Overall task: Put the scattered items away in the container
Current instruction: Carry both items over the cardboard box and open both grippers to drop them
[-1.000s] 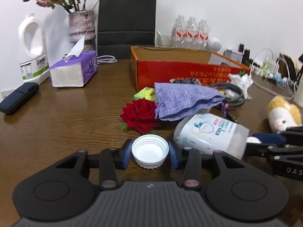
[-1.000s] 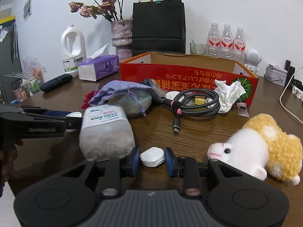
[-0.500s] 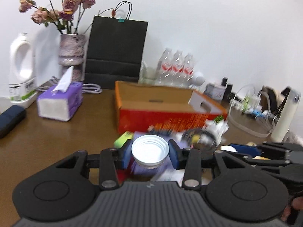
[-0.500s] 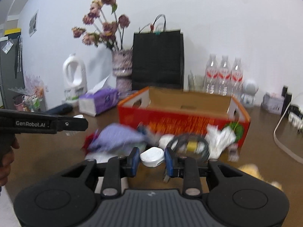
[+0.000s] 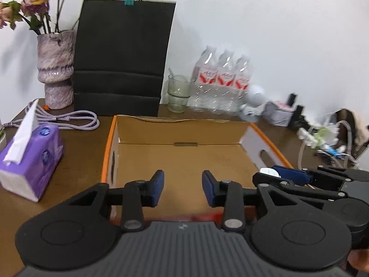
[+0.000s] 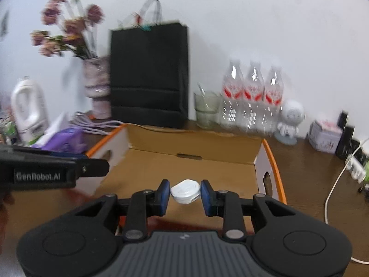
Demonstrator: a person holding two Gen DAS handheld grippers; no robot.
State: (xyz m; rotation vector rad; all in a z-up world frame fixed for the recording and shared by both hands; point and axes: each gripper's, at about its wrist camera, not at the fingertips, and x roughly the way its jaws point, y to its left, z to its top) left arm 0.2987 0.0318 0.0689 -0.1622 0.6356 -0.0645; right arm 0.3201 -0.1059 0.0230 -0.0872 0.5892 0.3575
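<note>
**Right wrist view: white case over the box, ready to drop**

The right gripper [image 6: 184, 194] pinches a small white case [image 6: 185, 190] between its 2 blue pads, one pad on each side of it. The case hangs above the brown floor of the cardboard box [image 6: 196, 138], inside the near wall and roughly midway between the 2 side walls. It is not yet resting on anything.

In the left wrist view, the left gripper [image 5: 183, 189] also sits over the box. Its jaws have just been closing, but nothing is between them and the pads stand apart with a clear gap. The stretch of box floor [image 5: 184, 157] seen past them looks bare.

The step in hand looks like the release of the case. To do it well:

1. Keep the case over the middle of the floor, away from the orange-edged walls and the hand-hole cut-outs.
2. Lower it closer to the cardboard before letting go; a hard, rounded case may bounce or skid.
3. Part the pads fully, so neither one drags the case sideways.
4. Mind the left gripper just beside; the 2 tools crowd the same opening, so lift straight up and back.
</note>
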